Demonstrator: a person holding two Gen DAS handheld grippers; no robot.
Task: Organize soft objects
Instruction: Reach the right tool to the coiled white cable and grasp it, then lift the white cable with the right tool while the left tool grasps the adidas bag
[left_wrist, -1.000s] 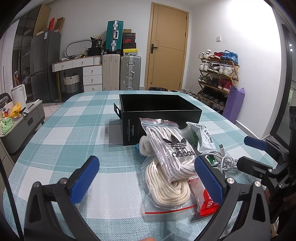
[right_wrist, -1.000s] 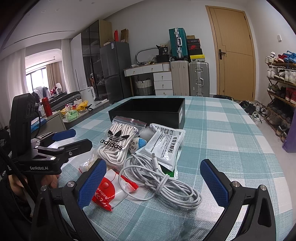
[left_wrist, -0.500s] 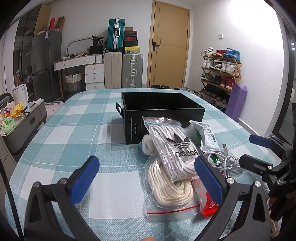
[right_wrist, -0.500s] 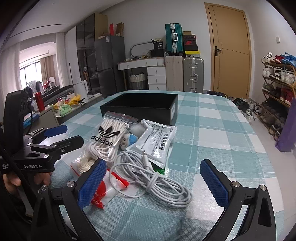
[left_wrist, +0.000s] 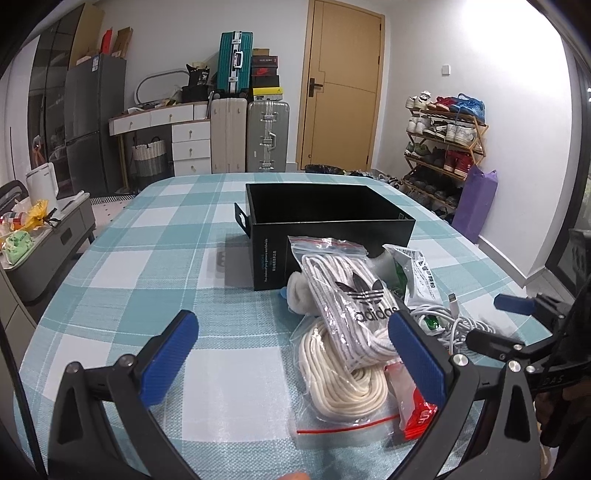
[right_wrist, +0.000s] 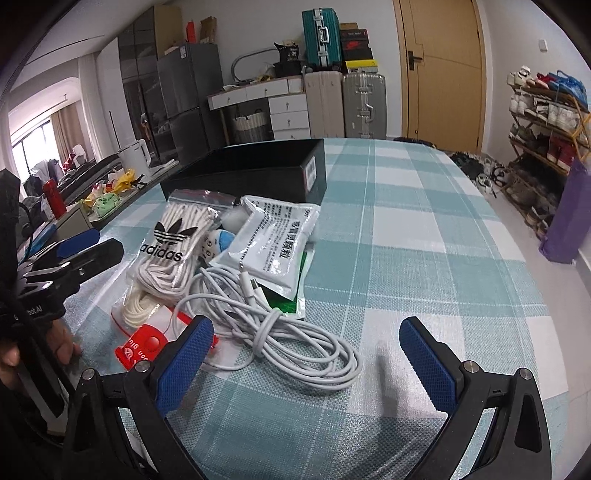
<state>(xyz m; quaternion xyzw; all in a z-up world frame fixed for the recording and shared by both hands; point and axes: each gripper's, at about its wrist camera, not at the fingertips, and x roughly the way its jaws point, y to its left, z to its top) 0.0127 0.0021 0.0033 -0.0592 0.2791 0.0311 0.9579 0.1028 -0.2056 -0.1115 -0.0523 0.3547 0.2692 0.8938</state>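
1. Left gripper (left_wrist: 293, 354): jaws spread wide, nothing between them. It hangs above the desk (left_wrist: 155, 266), its right pad at the edge of the pile of bagged goods.
2. Right gripper (right_wrist: 306, 362): jaws spread wide, nothing held. It hangs over the desk at the near edge of the white cable coil (right_wrist: 280, 328); the left pad sits just beside the coil, the right pad over bare checked cloth.
3. Black box (left_wrist: 325, 225): open-topped, standing on the desk at 12 o'clock from the pile. What it contains cannot be told from either view.
4. Adidas bag (left_wrist: 347, 295): clear zip bag of white laces, lying tilted on top of the pile, its upper end against the box's near wall.
5. Cream rope bag (left_wrist: 347, 384): clear bag with a red seal strip, at 6 o'clock from the adidas bag and partly under it.
6. Red packet (right_wrist: 147, 345): at 7 o'clock in the pile as the right wrist view shows it, touching the rope bag and partly under the cable.
7. White printed pouch (right_wrist: 277, 243): at 3 o'clock from the adidas bag, overlapping a green-edged packet beneath; the cable's plug end rests on it.
8. A small blue-and-white soft item (right_wrist: 221, 240) sits wedged between the adidas bag and the pouch; its kind cannot be made out.
9. Surroundings: suitcases (left_wrist: 251, 136) and a door (left_wrist: 340, 88) at 12 o'clock beyond the desk, a shoe rack (left_wrist: 443, 144) at 2 o'clock.
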